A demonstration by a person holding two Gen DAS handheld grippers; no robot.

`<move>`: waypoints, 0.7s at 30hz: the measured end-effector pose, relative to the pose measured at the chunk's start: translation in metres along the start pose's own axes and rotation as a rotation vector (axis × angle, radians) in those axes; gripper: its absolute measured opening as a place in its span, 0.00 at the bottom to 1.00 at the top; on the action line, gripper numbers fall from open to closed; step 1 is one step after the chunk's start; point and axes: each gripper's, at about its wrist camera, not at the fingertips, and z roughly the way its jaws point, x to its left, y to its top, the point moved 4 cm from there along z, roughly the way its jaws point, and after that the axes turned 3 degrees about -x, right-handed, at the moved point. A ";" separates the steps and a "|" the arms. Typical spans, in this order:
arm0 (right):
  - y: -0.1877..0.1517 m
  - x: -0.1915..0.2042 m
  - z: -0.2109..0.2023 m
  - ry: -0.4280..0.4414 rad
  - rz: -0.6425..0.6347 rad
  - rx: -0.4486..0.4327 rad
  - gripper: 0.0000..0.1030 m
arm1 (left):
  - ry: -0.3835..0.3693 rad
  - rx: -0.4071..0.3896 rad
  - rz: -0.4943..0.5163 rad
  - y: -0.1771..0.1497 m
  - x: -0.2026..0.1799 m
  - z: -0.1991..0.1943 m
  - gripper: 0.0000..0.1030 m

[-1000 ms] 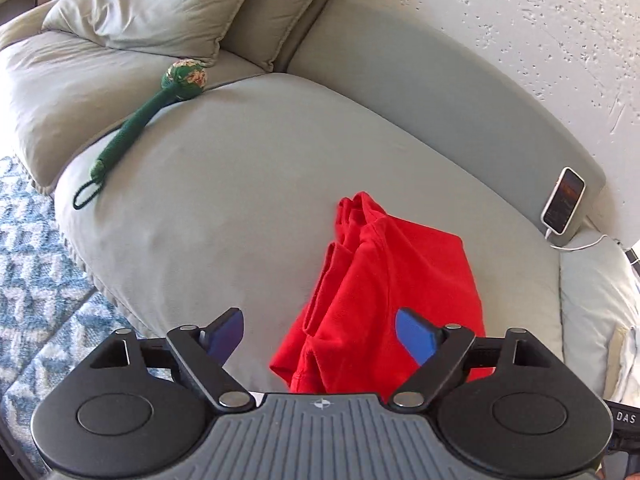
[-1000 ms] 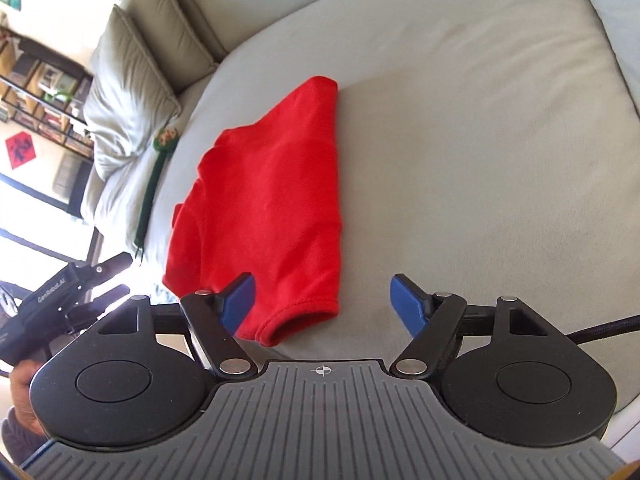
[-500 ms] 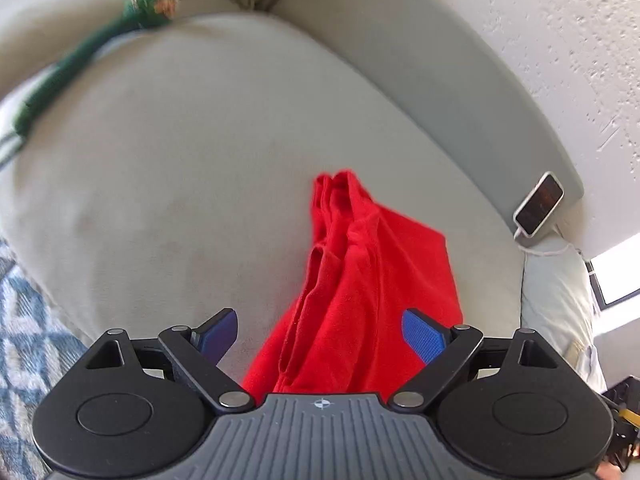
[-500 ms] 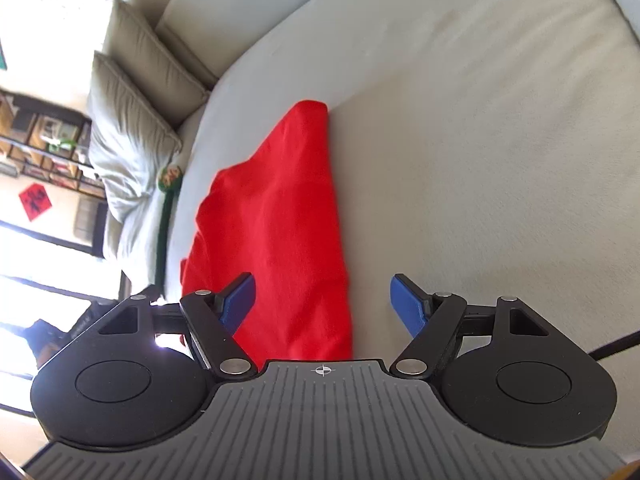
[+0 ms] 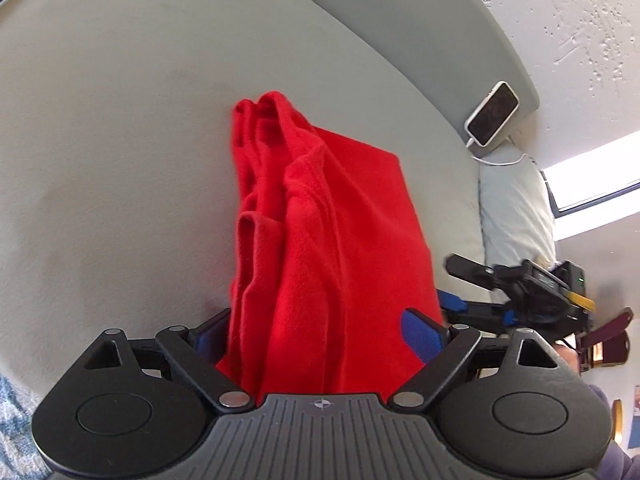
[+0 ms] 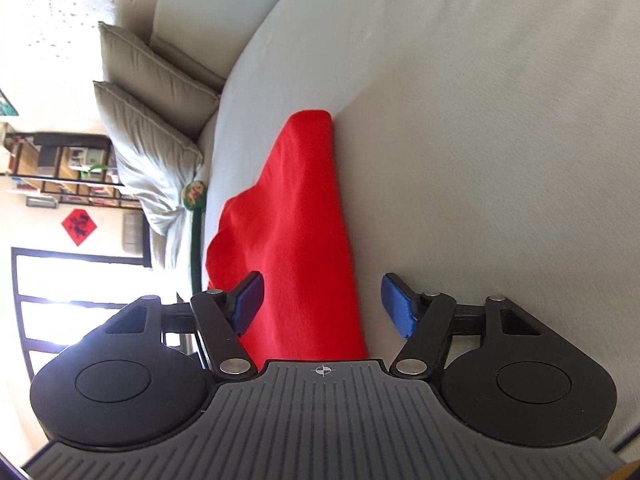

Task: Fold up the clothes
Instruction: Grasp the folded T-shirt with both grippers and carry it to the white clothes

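A red garment (image 5: 328, 240) lies partly folded and bunched on a grey sofa seat (image 5: 120, 152). My left gripper (image 5: 320, 334) is open with its blue pads on either side of the garment's near end. In the right wrist view the same garment (image 6: 296, 240) runs away from me. My right gripper (image 6: 322, 306) is open, low at the garment's other end, with the cloth between its pads. The right gripper also shows in the left wrist view (image 5: 516, 292), just right of the garment.
A phone (image 5: 492, 114) on a white cable leans on the sofa back. A pale cushion (image 5: 516, 208) sits at the right end. Beige pillows (image 6: 152, 120) and a green toy (image 6: 194, 194) lie at the far end. A blue patterned rug (image 5: 16, 424) lies below the seat edge.
Both grippers have moved in close and low to the garment, one at each end. The right wrist view has rolled sideways. Both stay open.
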 end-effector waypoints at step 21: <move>-0.043 0.091 -0.049 -0.195 -0.424 -0.196 0.19 | 0.282 -0.187 0.425 -0.042 -0.156 -0.019 0.28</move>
